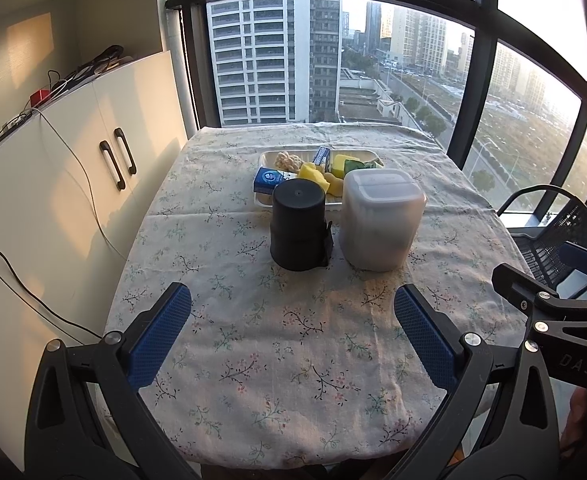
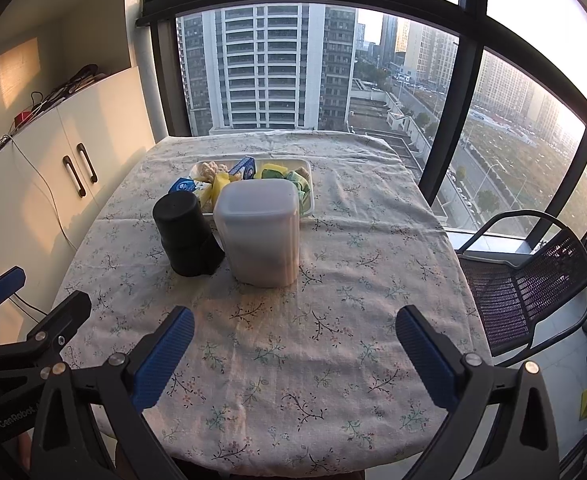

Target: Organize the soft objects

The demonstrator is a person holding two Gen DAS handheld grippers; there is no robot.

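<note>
Sponges (image 1: 313, 172) and small packs are lying heaped in the white tray (image 1: 267, 157) at the far middle, behind two lidded containers — black (image 1: 298, 224), frosted (image 1: 379, 220). Left gripper (image 1: 291, 336) and right gripper (image 2: 293, 354) are hovering near, jaws spread, holding nothing — stage undetermined.

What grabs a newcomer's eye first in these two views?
Two tubs standing side by side mid-table: a black round container on the left and a frosted lidded box on the right. Just behind them lies a white tray piled with yellow and green sponges and small blue packets. Nearer the camera, the left gripper and right gripper hover open over the floral tablecloth, holding nothing.
</note>
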